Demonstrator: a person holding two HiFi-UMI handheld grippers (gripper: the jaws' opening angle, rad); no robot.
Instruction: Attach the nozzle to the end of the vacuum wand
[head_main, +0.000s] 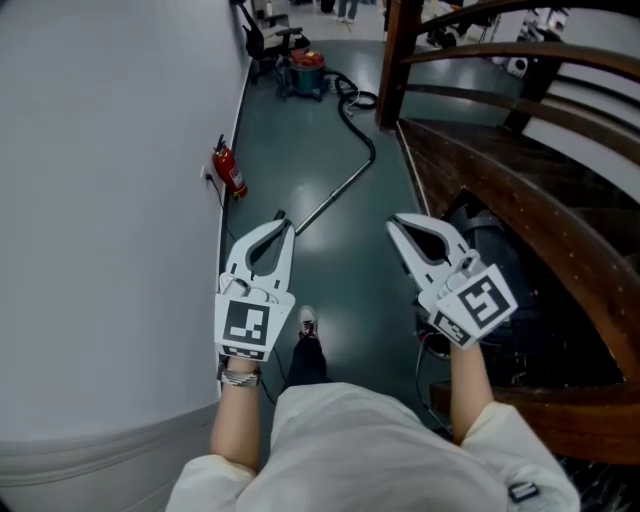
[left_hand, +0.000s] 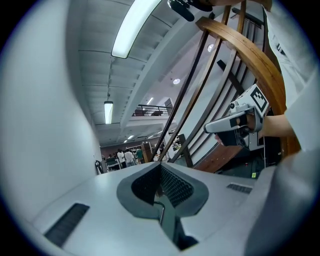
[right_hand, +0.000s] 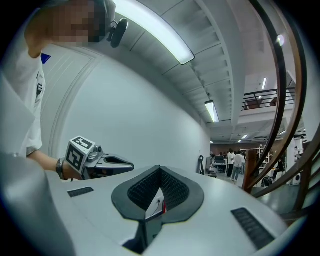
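Both grippers are clenched and empty, with the pads meeting and nothing between them in either gripper view. In the head view the left gripper (head_main: 284, 226) and right gripper (head_main: 394, 222) are held out level above the floor (head_main: 300, 140), side by side and well apart. The vacuum wand (head_main: 335, 193) lies on the floor. Its near end shows just beside the left gripper's tips at their 3 o'clock, and the tube runs off toward 1 o'clock. From the right gripper's tips the wand sits at 10 to 11 o'clock, and neither gripper touches it. The wand's far end joins a black hose (head_main: 352, 118), which curls up to a vacuum canister (head_main: 305, 72) at 12 o'clock. A red fire extinguisher (head_main: 231, 171) stands against the wall (head_main: 100, 200) at the left gripper's 11 o'clock. A wooden stair rail (head_main: 520, 190) is at the right gripper's 3 o'clock.
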